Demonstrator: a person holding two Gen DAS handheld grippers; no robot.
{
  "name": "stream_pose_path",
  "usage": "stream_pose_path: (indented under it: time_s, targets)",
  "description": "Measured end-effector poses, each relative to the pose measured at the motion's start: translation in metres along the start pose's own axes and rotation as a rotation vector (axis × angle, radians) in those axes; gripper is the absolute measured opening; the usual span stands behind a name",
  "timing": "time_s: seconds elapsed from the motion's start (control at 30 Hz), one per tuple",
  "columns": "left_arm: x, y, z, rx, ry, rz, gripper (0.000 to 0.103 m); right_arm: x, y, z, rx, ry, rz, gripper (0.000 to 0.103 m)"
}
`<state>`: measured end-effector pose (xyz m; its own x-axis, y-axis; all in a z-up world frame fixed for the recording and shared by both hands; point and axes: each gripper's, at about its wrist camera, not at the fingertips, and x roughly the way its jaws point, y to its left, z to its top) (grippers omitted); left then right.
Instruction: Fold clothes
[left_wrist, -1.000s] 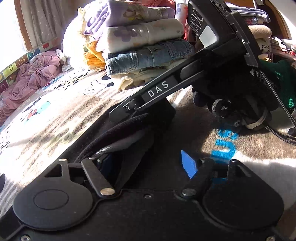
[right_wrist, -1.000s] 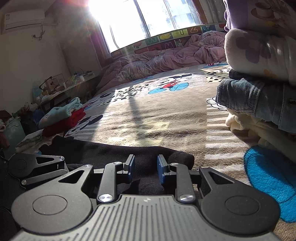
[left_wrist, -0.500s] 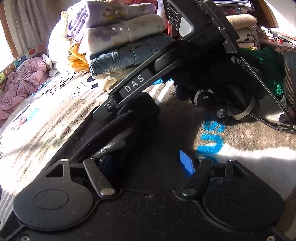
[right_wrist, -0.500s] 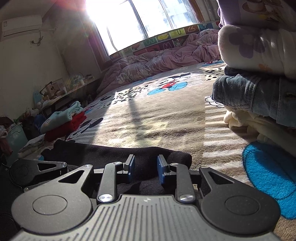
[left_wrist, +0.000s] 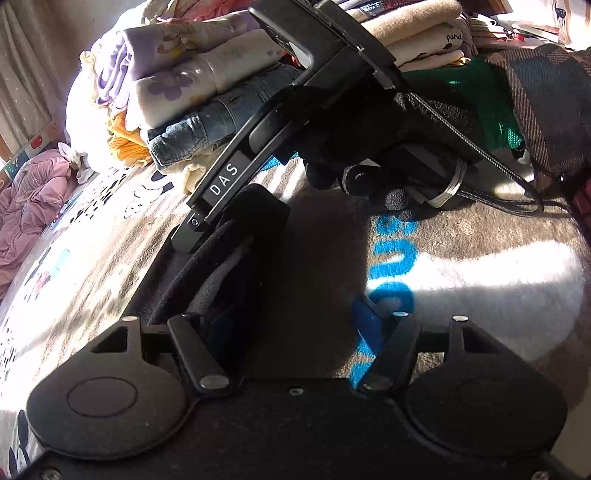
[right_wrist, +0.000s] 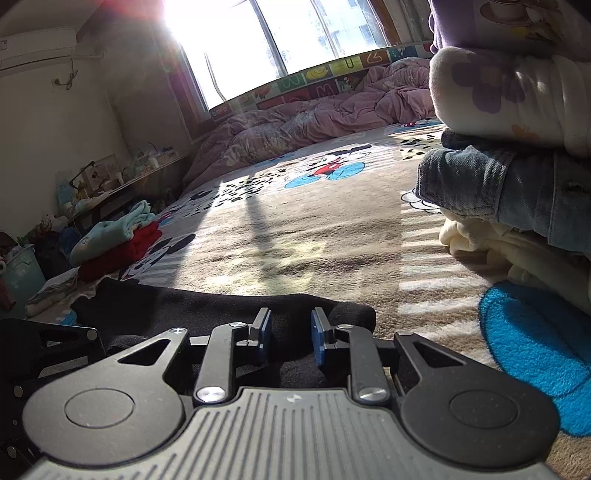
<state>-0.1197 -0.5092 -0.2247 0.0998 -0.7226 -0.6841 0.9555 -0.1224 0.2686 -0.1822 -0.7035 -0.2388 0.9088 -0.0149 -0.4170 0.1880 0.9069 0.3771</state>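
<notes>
A sunlit bedroom: a cartoon-print blanket (right_wrist: 314, 229) covers the bed, with a window behind and a rumpled pink quilt (right_wrist: 332, 118) along the far edge. At the left of the right wrist view lie folded red and pale-blue clothes (right_wrist: 118, 240). The black garment (right_wrist: 207, 306) lies low across the blanket. The left gripper (left_wrist: 288, 325) stands wide, its left finger at the garment's layered edge, gripping nothing that shows. The right gripper (right_wrist: 288, 336) is narrowed, its blue pads on either side of a ridge of black cloth; whether they pinch it cannot be told. To fold well, both ends should probably travel level so the edges meet squarely. At right stands a folded stack (left_wrist: 192, 107) with jeans. Readable writing: "DAS" on the right gripper's body, "panda" on a cream garment (left_wrist: 436, 40).
</notes>
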Motion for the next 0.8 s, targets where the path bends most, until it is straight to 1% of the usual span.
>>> stream_pose_path:
  time_s: [0.03,0.07,0.13,0.17,0.27,0.3,0.57,0.73,0.8]
  targets:
    - [0.001,0.006,0.002,-0.069,0.01,0.014,0.069,0.0,-0.001,0.0,0.004,0.0,0.002,0.024]
    - [0.002,0.006,0.002,-0.077,0.012,0.034,0.071,-0.001,-0.001,0.0,0.007,-0.001,0.003,0.024]
    - [0.004,-0.001,0.003,-0.033,0.007,0.072,0.072,-0.001,-0.002,0.0,0.008,0.0,0.003,0.024]
    - [0.005,-0.005,0.003,-0.019,0.0,0.074,0.072,0.0,-0.002,0.0,0.008,0.001,0.002,0.024]
    - [0.012,-0.002,0.008,-0.06,-0.006,0.079,0.077,0.0,-0.001,0.0,0.006,0.003,0.0,0.024]
    - [0.013,-0.001,0.009,-0.064,-0.009,0.074,0.078,0.0,-0.002,0.0,0.008,0.003,0.001,0.024]
    - [0.019,-0.009,0.013,0.014,-0.032,-0.027,0.078,0.0,-0.004,0.0,0.024,0.005,0.012,0.024]
    - [0.016,-0.014,0.013,0.063,-0.017,-0.024,0.078,0.0,-0.003,0.0,0.018,0.006,0.007,0.024]
    - [0.014,-0.013,0.014,0.07,-0.007,-0.036,0.078,0.001,-0.002,0.0,0.012,0.006,0.0,0.023]
